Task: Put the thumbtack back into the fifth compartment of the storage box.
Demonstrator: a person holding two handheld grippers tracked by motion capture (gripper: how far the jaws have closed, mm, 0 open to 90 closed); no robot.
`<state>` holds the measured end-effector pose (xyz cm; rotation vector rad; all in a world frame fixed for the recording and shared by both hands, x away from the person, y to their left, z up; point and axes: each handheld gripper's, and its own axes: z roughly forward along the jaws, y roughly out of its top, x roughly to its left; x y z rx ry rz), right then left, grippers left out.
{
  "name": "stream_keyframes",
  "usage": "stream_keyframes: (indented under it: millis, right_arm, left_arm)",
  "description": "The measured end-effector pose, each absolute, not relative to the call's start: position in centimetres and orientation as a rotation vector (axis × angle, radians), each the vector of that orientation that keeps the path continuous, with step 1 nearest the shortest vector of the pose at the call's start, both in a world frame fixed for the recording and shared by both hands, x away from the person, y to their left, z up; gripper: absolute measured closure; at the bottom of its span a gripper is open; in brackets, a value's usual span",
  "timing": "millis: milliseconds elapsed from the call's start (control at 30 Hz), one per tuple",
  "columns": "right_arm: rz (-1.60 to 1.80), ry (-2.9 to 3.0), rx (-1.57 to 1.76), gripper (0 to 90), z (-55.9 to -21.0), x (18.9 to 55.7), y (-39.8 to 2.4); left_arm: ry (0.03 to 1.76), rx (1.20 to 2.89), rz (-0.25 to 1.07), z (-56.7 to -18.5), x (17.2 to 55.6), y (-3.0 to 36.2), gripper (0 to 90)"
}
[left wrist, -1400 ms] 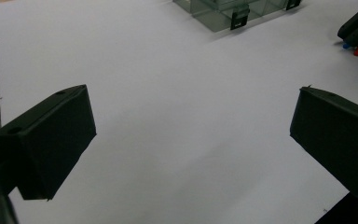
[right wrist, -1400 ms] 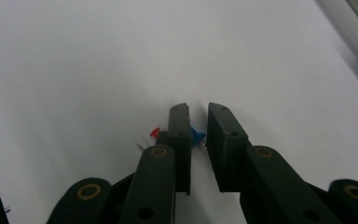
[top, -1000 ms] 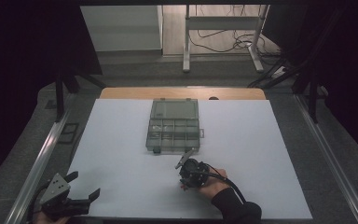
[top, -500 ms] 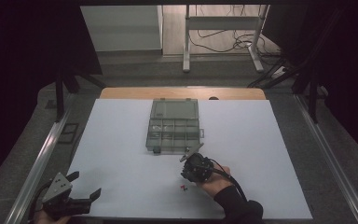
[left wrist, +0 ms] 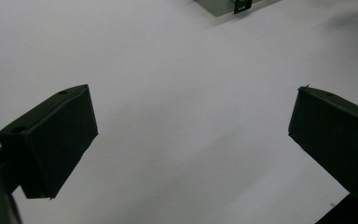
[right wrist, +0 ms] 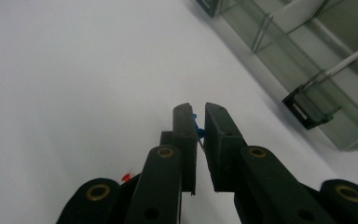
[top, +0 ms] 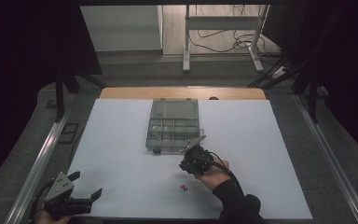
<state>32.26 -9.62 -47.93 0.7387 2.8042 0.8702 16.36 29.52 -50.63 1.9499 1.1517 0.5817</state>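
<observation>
the small blue item pinched in the right gripper is mostly hidden between the jaws; its kind cannot be told. a red piece is largely hidden behind that gripper. the compartment box is cut off at the left gripper view's top edge.

I see bare white desk left and right of compartment box. Obstacles: box mid-desk, tiny red bits near front edge, beside my right tongs.
</observation>
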Motion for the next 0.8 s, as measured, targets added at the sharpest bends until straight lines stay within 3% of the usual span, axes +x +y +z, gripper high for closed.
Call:
stream_keyframes:
  millis: [800]
  right_arm:
    - [0.952,2.746,0.759,82.8,-47.2,35.3,-7.3]
  left_arm:
    - [1.141,1.962,0.581,-50.6,16.4,29.4,1.8]
